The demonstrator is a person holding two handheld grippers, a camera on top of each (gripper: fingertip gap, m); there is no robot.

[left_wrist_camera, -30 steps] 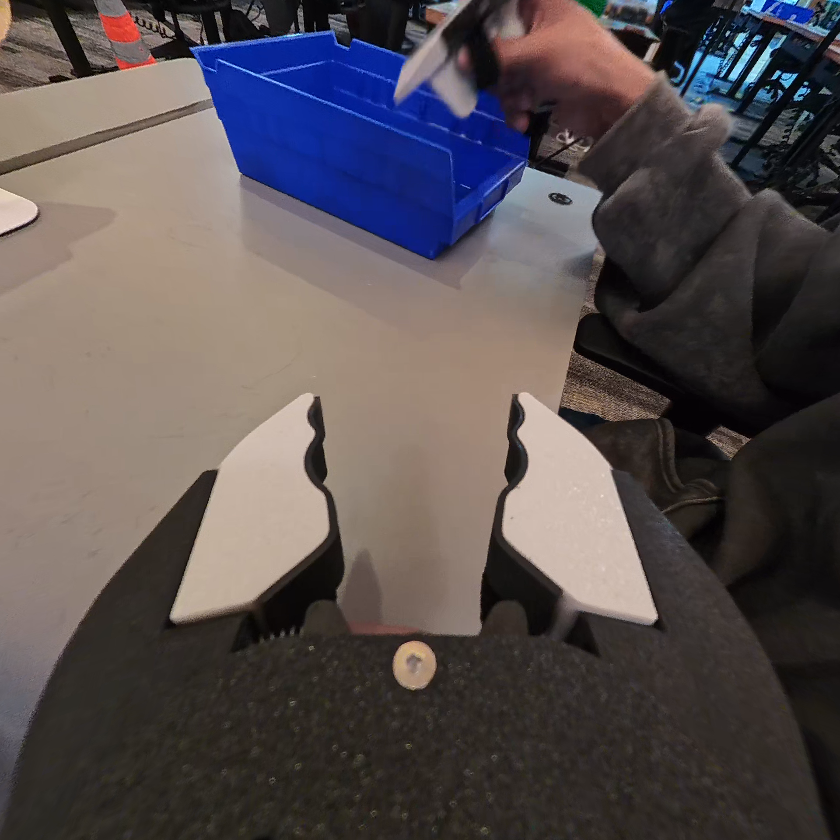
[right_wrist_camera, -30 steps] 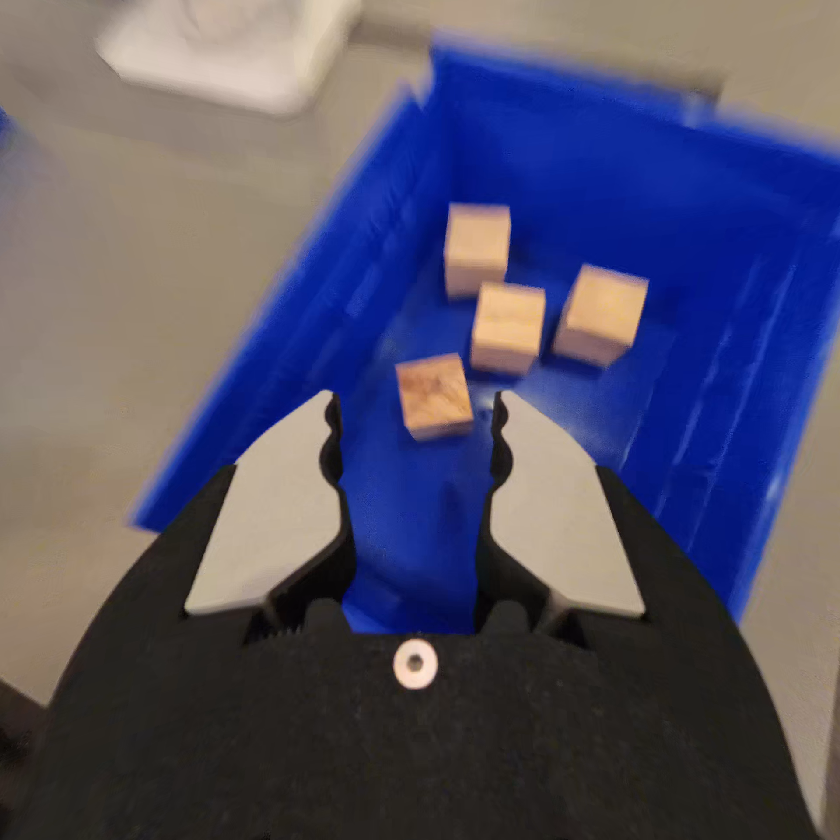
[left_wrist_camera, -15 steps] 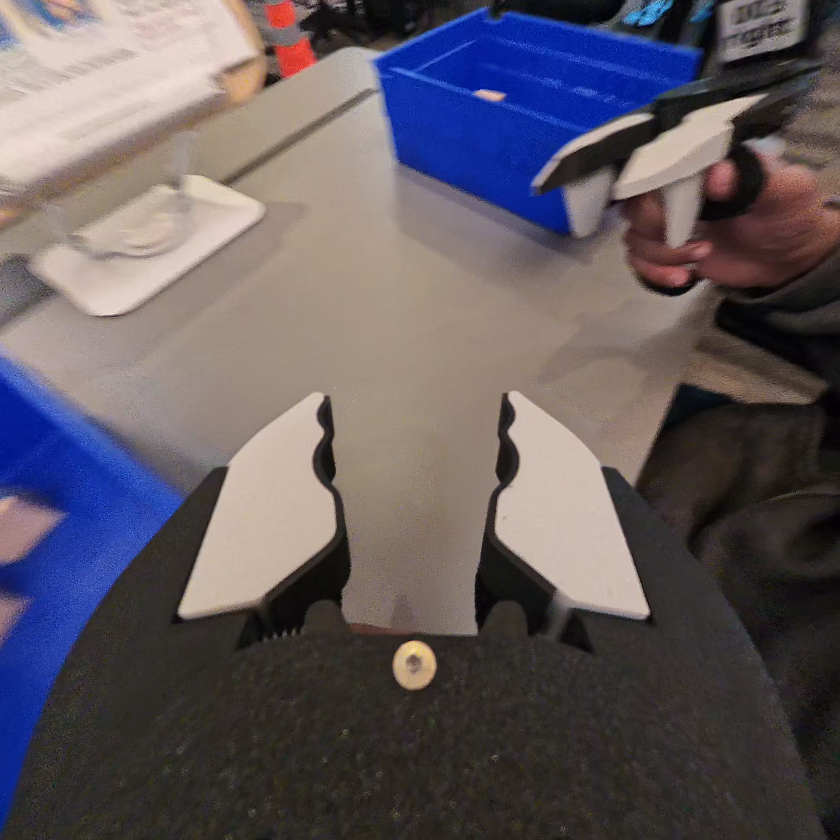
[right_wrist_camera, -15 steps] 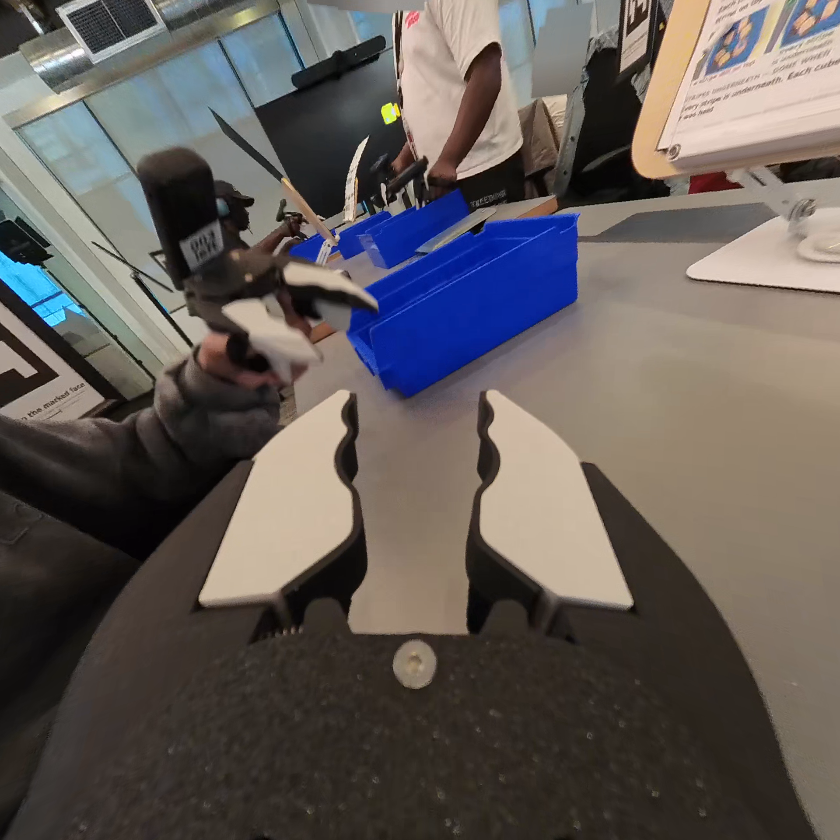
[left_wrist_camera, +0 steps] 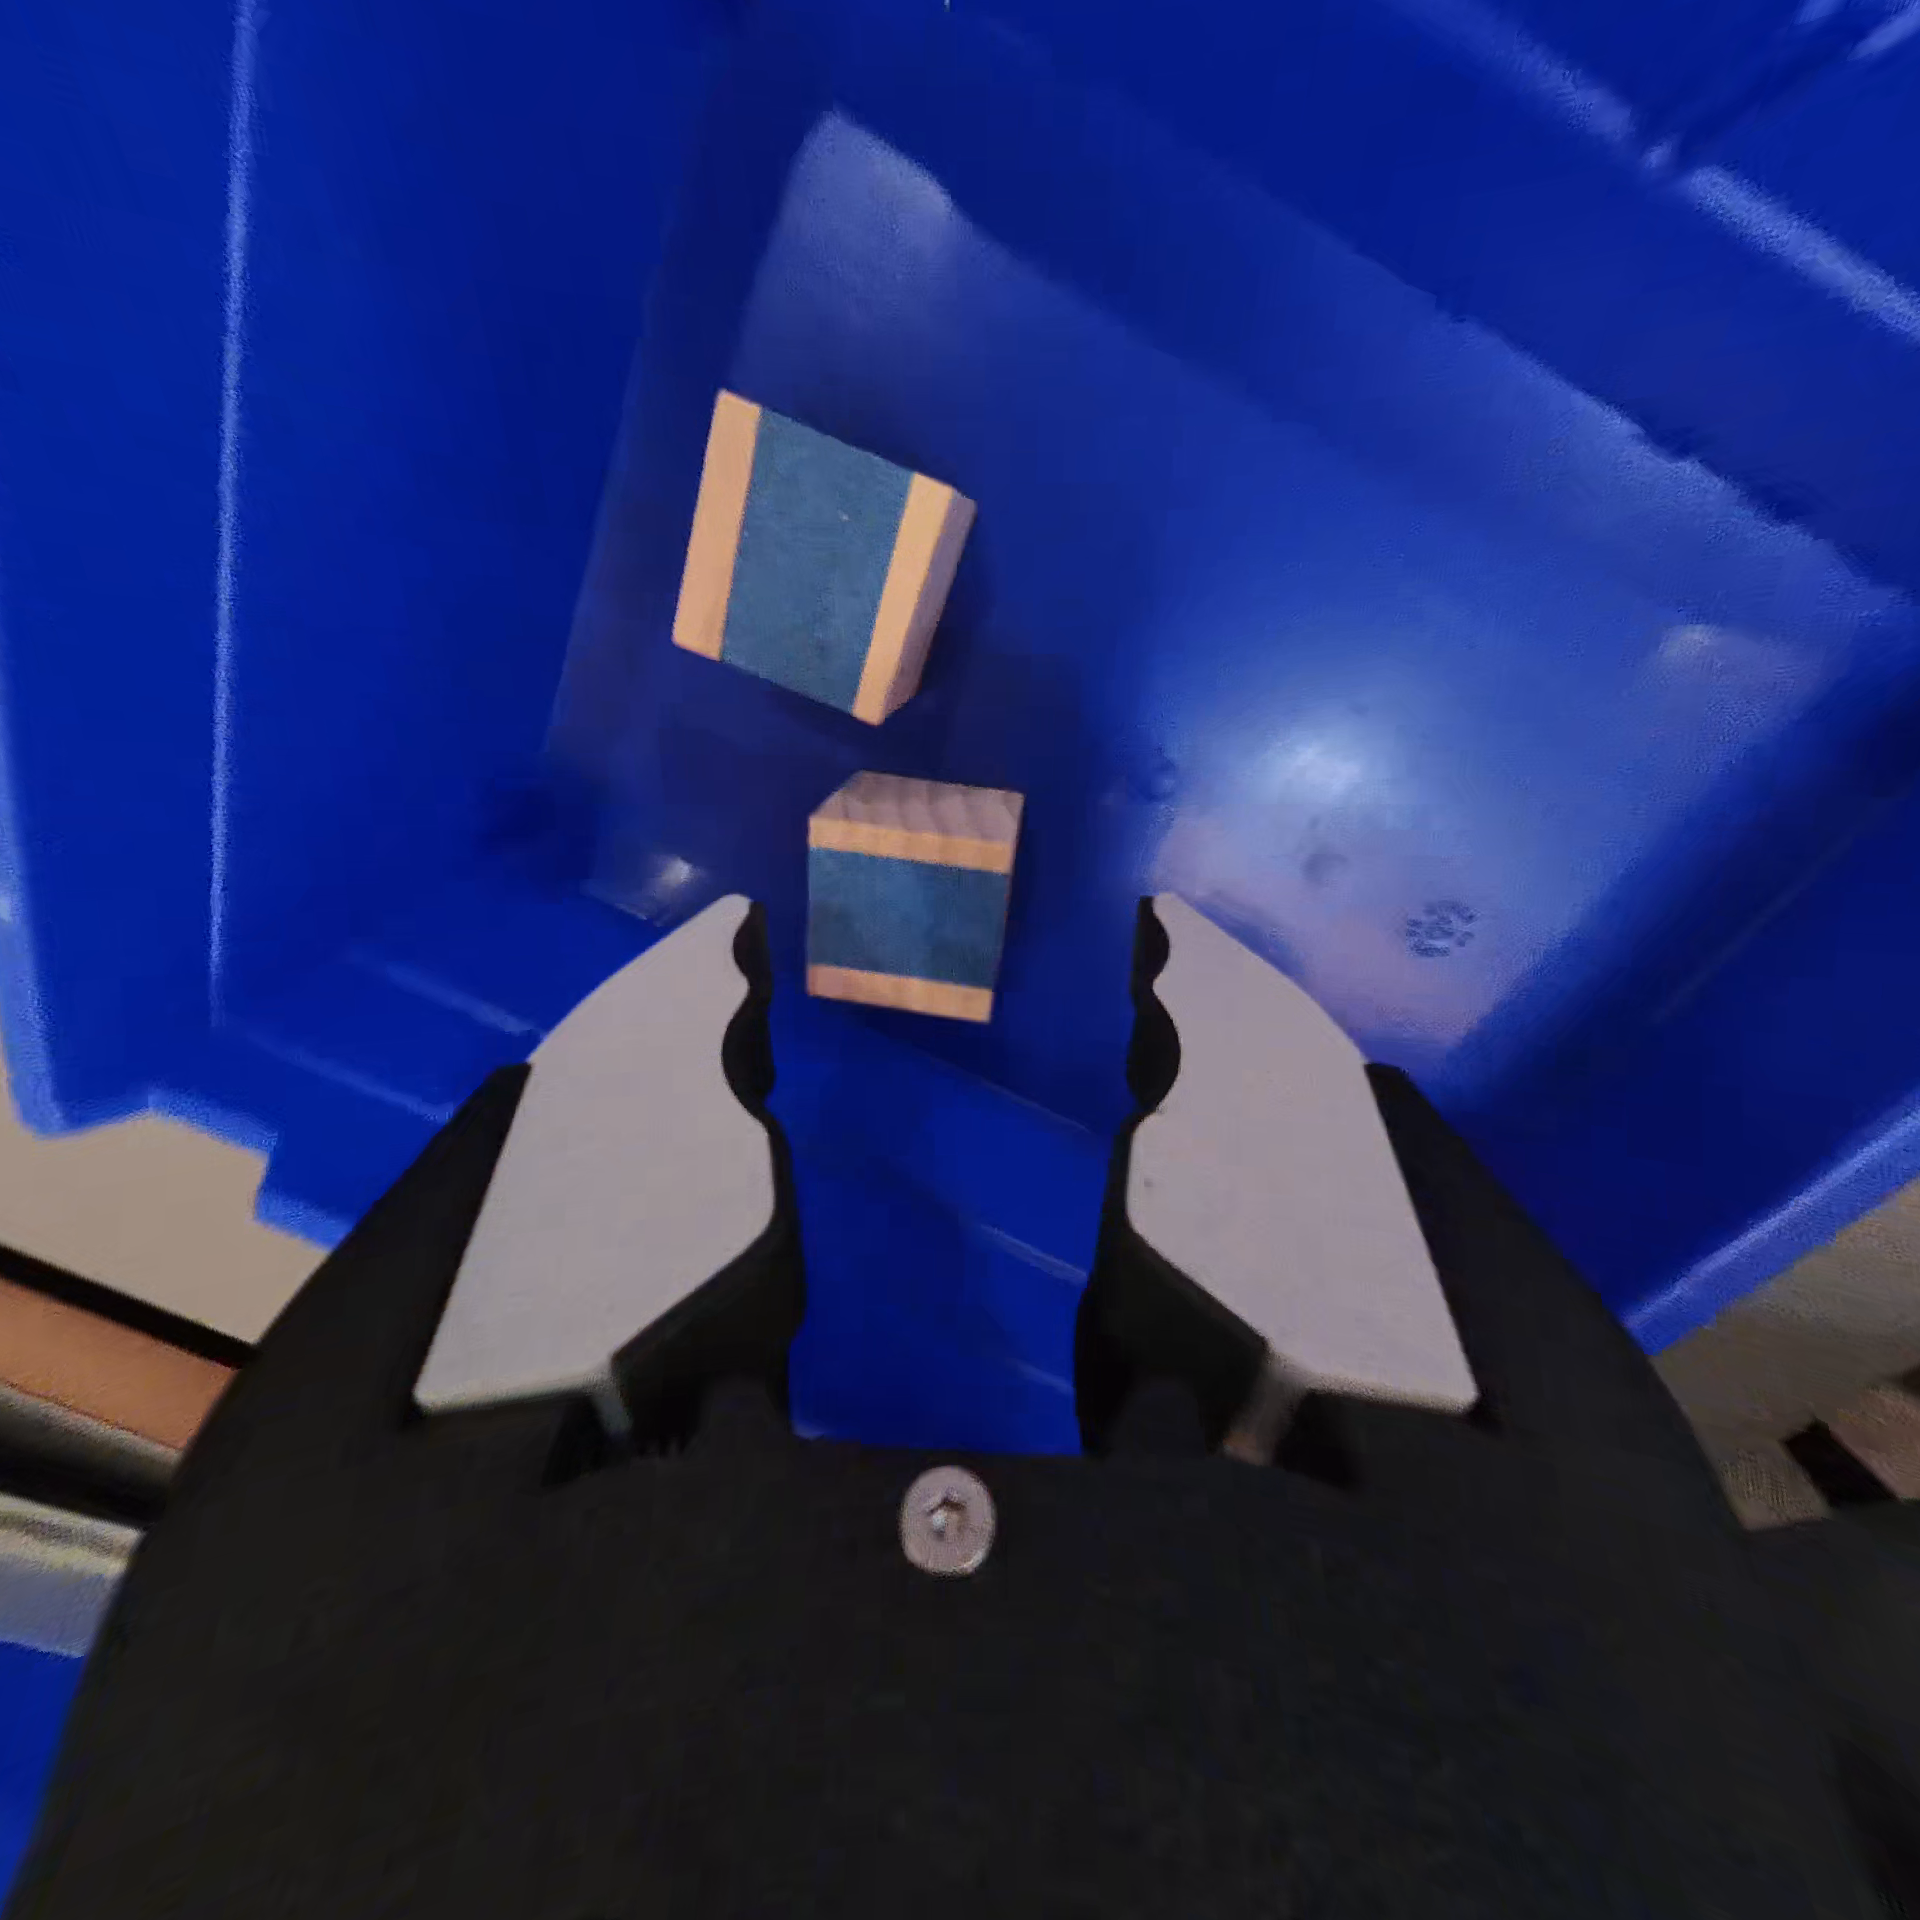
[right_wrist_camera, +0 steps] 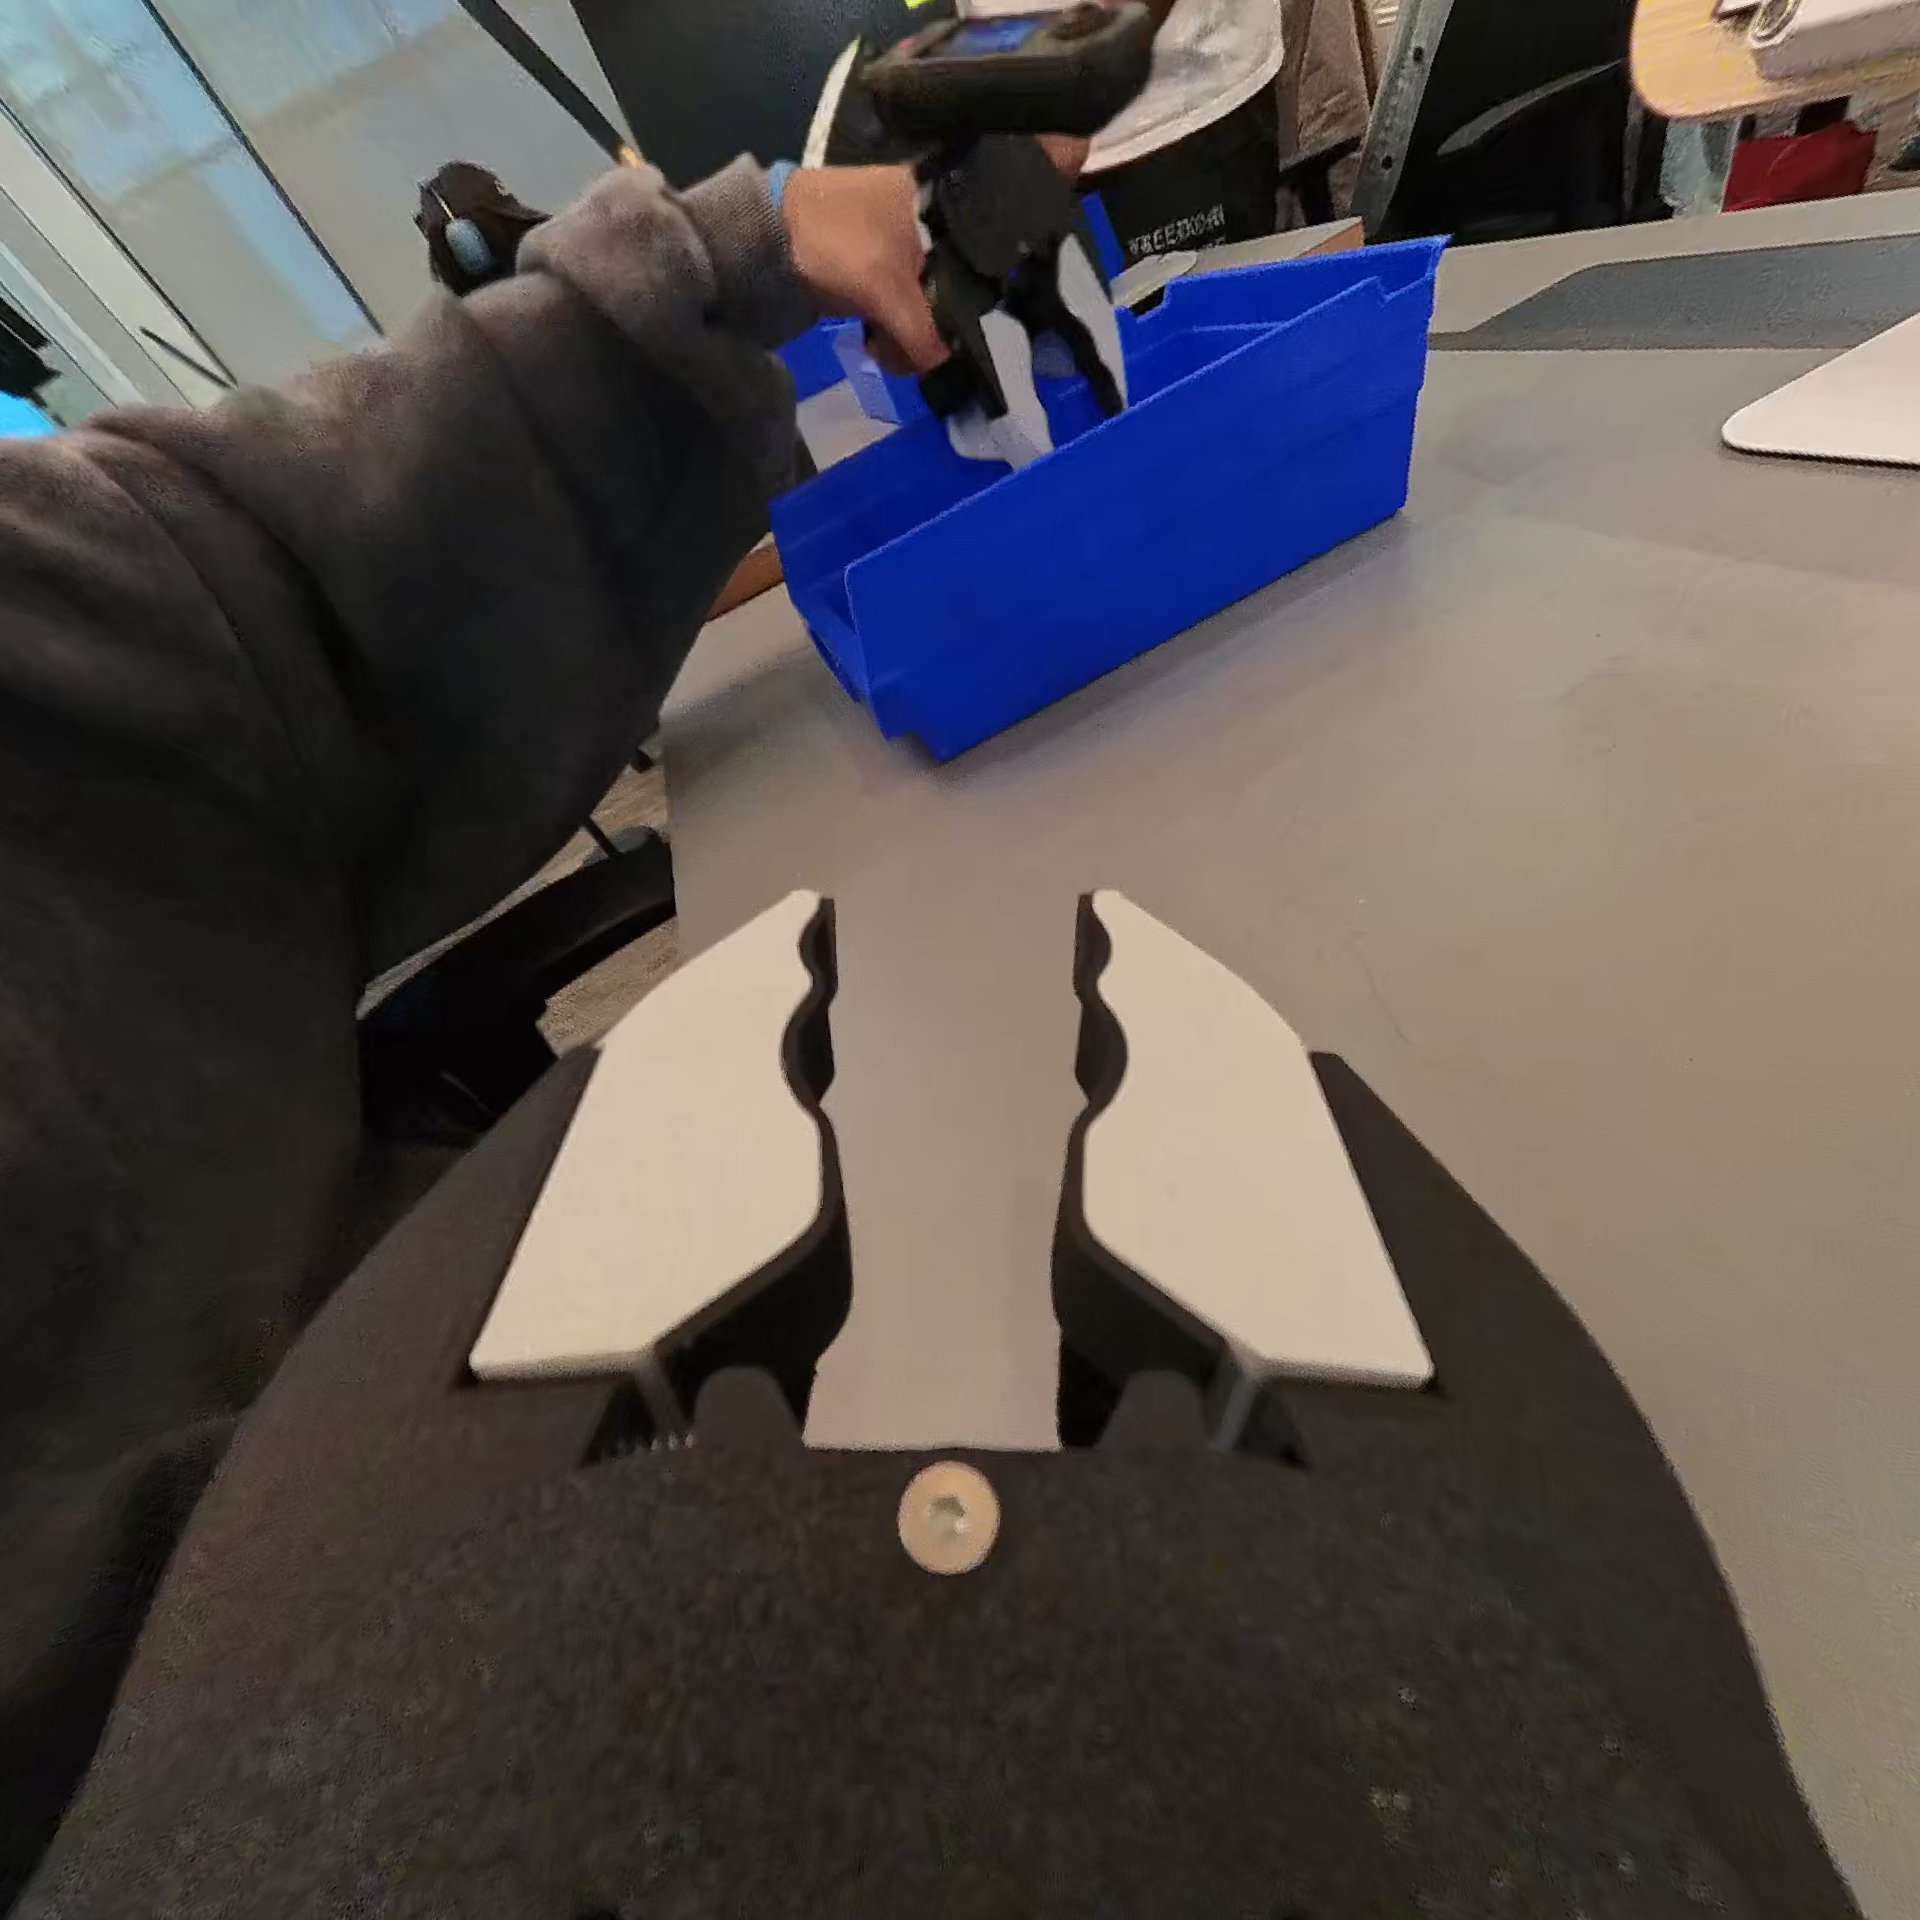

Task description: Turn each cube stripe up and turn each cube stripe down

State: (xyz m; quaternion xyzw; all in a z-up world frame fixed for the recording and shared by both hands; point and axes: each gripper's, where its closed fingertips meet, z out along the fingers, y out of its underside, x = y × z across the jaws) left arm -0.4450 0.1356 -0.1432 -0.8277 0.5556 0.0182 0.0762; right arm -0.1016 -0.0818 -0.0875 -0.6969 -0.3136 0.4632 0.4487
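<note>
Black, foam-textured left gripper [left_wrist_camera: 943, 914] and right gripper [right_wrist_camera: 954, 914] carry pale grey fingers [right_wrist_camera: 675, 1153], silver screw [right_wrist_camera: 948, 1519]; dark grey sleeve [right_wrist_camera: 343, 582].

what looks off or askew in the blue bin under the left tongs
Nothing is damaged or spilled. The farther cube sits skewed, its stripe running crosswise to that of the nearer cube. Both lie stripe up on the floor of the blue bin, apart, untouched by the open left tongs.

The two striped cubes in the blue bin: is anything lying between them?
No. In the left wrist view only bare bin floor separates the farther cube from the nearer cube.
</note>
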